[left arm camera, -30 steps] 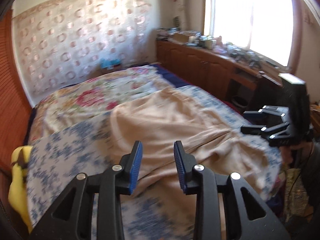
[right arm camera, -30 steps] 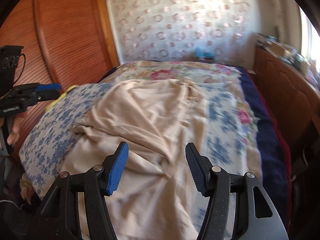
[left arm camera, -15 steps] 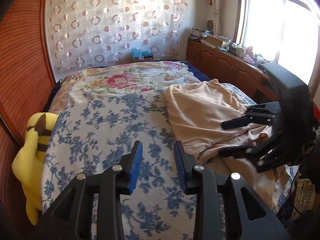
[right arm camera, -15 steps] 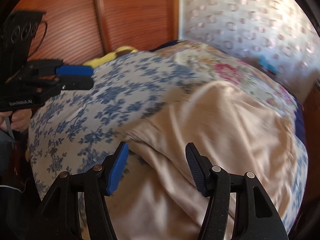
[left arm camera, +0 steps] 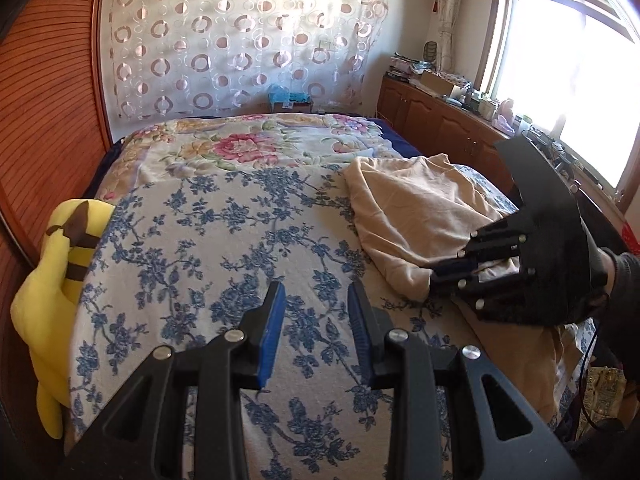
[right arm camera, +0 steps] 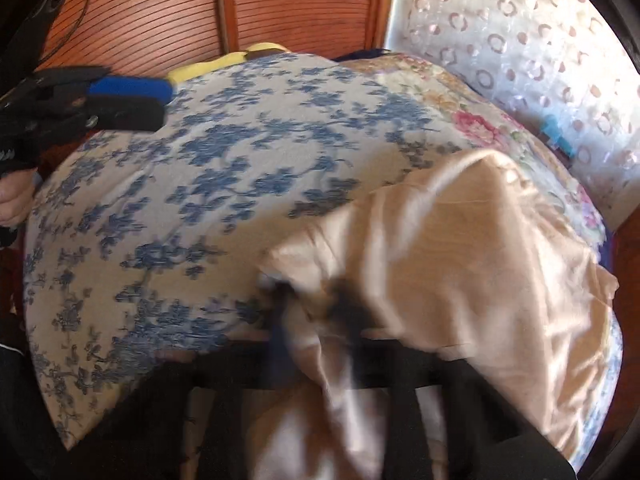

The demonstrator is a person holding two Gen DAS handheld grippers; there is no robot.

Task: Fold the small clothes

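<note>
A beige garment (left arm camera: 412,208) lies crumpled on the right half of the bed, spread over a blue-flowered sheet (left arm camera: 200,260). My right gripper (left arm camera: 434,276) is at the garment's near left edge. In the right wrist view the picture is blurred: the jaws of the right gripper (right arm camera: 312,304) are closing, with a bunched fold of the beige garment (right arm camera: 480,248) pinched between them. My left gripper (left arm camera: 316,320) hovers over bare sheet to the left of the garment, its jaws partly open and holding nothing. The left gripper (right arm camera: 164,100) also shows at the far left of the right wrist view.
A yellow plush toy (left arm camera: 52,292) is wedged between the bed's left edge and a ribbed wooden wall (left arm camera: 48,100). A flowered quilt (left arm camera: 240,148) covers the far end of the bed. Cluttered wooden cabinets (left arm camera: 440,128) run under the window on the right.
The right gripper swung over to the garment's left edge, dropped lower, and its open jaws came together on the cloth. The left gripper moved left, from over the garment to bare sheet, opening unchanged.
</note>
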